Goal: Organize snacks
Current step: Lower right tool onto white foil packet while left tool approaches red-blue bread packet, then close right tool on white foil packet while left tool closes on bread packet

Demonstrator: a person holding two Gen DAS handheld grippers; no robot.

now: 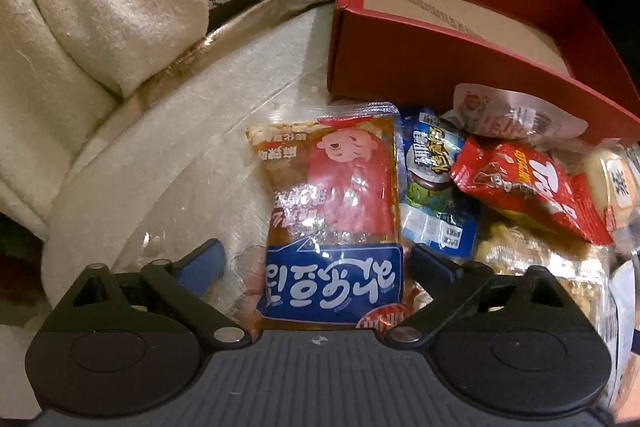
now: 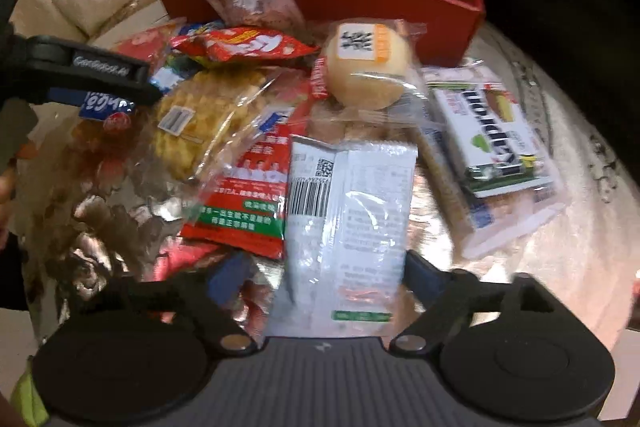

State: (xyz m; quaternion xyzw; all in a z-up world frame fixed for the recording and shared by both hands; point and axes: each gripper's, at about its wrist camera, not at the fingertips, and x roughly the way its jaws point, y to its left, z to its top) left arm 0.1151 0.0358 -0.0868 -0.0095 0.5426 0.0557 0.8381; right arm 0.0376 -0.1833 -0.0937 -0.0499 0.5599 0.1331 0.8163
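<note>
So from the left wrist cam, the left gripper (image 1: 316, 259) is pointing down at a flat orange sauce packet with a blue label (image 1: 328, 219), and its jaws stand wide on either side of the label end. The right pad looks just at the packet's edge and the left one is clearly apart, so I'd call it straddling, not pinching. My guess is it's lined up that way because the packet lies flat at the near-left edge of the heap with bare cloth beside it, so it's the easiest one to grab without dragging neighbours. Just right of it there's a blue pouch (image 1: 436, 195), a red crinkly bag (image 1: 532, 183) on top, and a pale clear-wrapped packet (image 1: 516, 115) leaning against the red box (image 1: 400, 59). The box sits open and looks empty behind the pile, presumably where the snacks are meant to go. Everything's on a cream cloth under a clear plastic cover (image 1: 168, 163). Right wrist cam is a bit blurry: the right gripper (image 2: 324, 267) has a white packet with a barcode (image 2: 348, 211) between its fingers, jaws at a middling width. The right pad seems against the edge, the left one shows a gap, so I can't say it's really gripped. Beyond it: a round bun in clear wrap (image 2: 364, 67), a waffle-looking snack (image 2: 200, 115), a red and green packet (image 2: 248, 195), and a white and green box (image 2: 488, 131) off to the right. The left gripper pokes in at the left edge.
</note>
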